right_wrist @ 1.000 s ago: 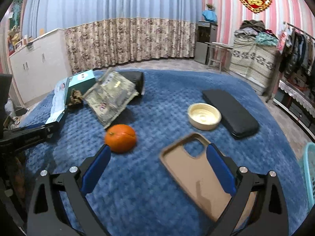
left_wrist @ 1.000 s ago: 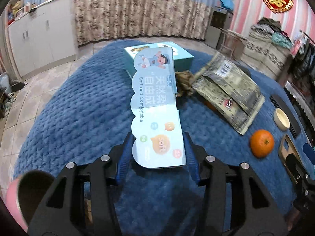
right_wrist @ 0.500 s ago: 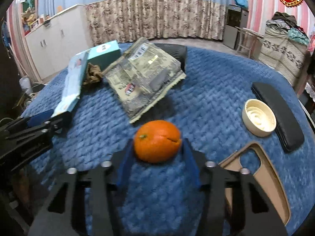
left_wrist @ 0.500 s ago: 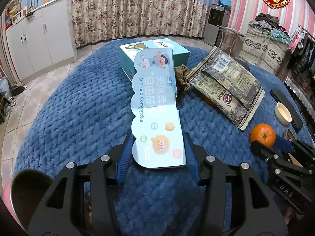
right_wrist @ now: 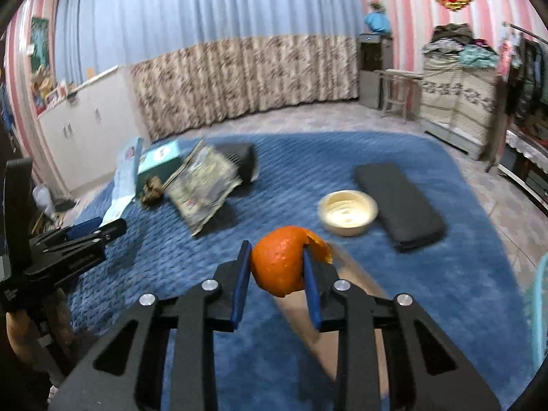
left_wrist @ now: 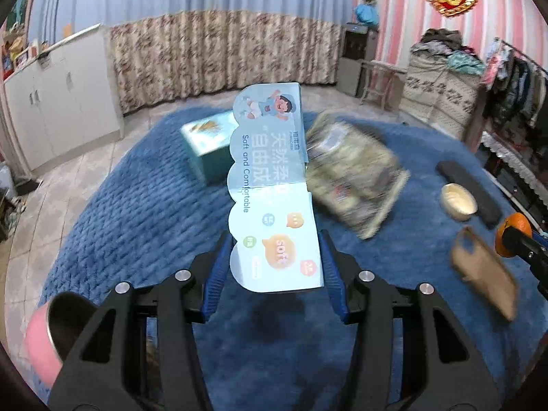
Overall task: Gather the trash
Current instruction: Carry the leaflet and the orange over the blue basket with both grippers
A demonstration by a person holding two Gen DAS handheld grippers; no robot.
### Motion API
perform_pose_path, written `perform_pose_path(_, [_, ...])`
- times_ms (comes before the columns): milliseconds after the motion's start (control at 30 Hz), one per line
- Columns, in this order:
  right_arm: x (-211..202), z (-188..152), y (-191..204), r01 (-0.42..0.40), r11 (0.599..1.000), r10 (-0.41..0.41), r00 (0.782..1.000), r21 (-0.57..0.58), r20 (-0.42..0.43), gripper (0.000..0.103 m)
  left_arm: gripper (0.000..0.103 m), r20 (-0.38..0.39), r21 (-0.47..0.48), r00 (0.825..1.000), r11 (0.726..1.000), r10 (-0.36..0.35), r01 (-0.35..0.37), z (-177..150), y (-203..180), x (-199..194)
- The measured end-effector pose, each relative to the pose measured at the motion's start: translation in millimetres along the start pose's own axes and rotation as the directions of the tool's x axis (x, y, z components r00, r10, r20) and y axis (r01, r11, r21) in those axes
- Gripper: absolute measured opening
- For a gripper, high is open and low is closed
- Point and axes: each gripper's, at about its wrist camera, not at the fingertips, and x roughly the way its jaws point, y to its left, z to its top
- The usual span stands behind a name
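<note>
both grippers are loaded and lifted clear of the blue quilted bed (right_wrist: pixel 178 250), so the coming move turns on where the trash goes, and no bin can be made out with certainty; a pink, dark-mouthed container (left_wrist: pixel 51 339) sits at the lower left edge of the left wrist view, just beside the left gripper (left_wrist: pixel 272 270), and a pale teal rim (right_wrist: pixel 539 311) shows at the far right of the right wrist view, but neither can be read as a bin for sure. the left gripper pinches the near end of the light blue printed card wrapper (left_wrist: pixel 270 202) between its blue pads; the wrapper's long axis runs straight away from the gripper, its far end raised and overlapping the teal box (left_wrist: pixel 209 147) in this view. the right gripper (right_wrist: pixel 275 274) has just been closing and now squeezes the orange peel (right_wrist: pixel 279 260), a hollow shell with a torn flap curling off its right side, held above the tan phone case (right_wrist: pixel 346 325). if the pink container is the target, my guess is the left hand is far nearer and would only need to swing the wrapper back and down toward it. still lying on the bed are the crumpled snack bags (right_wrist: pixel 202 188), a brown scrap (right_wrist: pixel 152 186) beside the box, a cream bowl (right_wrist: pixel 347 212) and a black case (right_wrist: pixel 399 202).
</note>
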Motion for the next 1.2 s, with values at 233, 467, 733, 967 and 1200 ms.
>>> perform_pose_path(233, [-48, -6, -64, 0.094, 0.994, -0.098, 0.994, 0.064, 0.057, 0.029, 0.049, 0.047, 0.098, 0.988, 0.985, -0.146, 0.141, 15, -75, -28])
perform_pose_path(467, [-94, -22, -131, 0.211, 0.966, -0.225, 0.971, 0.151, 0.085, 0.029, 0.049, 0.0, 0.211, 0.955, 0.934, -0.296, 0.289, 6, -168, -36])
perform_pose_path(733, [-139, -48, -218, 0.332, 0.892, -0.373, 0.924, 0.306, 0.086, 0.029, 0.049, -0.067, 0.366, 0.89, 0.818, -0.452, 0.443, -29, -279, -55])
perform_pose_path(967, [-173, -80, -276, 0.426, 0.812, -0.481, 0.876, 0.399, 0.044, 0.029, 0.049, -0.122, 0.43, 0.817, 0.712, -0.563, 0.555, -52, -358, -71])
perform_pose_path(1200, [-194, -100, -315, 0.469, 0.77, -0.53, 0.848, 0.432, 0.024, 0.029, 0.049, -0.17, 0.482, 0.772, 0.631, -0.612, 0.607, -70, -428, -79])
